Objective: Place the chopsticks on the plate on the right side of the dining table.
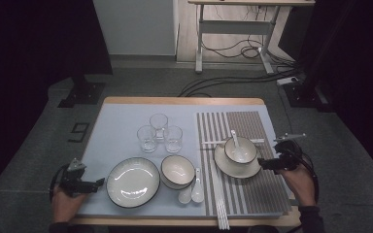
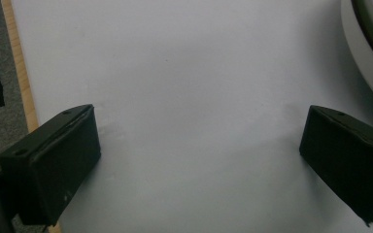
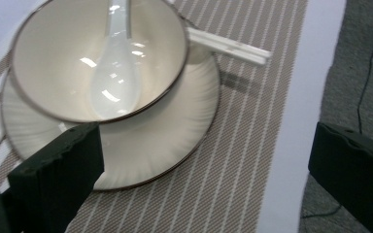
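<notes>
On the striped placemat (image 1: 252, 194) a small bowl (image 1: 241, 149) sits on a ribbed saucer (image 1: 226, 166) with a white spoon (image 1: 235, 140) inside it. My right gripper (image 1: 264, 164) hovers just right of the saucer, open and holding nothing. The right gripper view shows its jaws wide apart (image 3: 208, 145) in front of the bowl (image 3: 53, 58), spoon (image 3: 114, 77) and saucer (image 3: 184, 126). My left gripper (image 1: 96, 184) rests at the table's left front, beside a large plate (image 1: 133, 182). It stands open (image 2: 199, 131) over the bare mat, with the plate's rim (image 2: 369, 53) at the right.
Three glasses (image 1: 159, 132) stand mid-table. A second bowl (image 1: 178, 171) and two white spoons (image 1: 192, 191) lie right of the large plate. Chopsticks (image 1: 221, 206) lie along the placemat's left edge; another pair (image 1: 213, 142) lies behind the saucer. A desk and cables stand beyond the table.
</notes>
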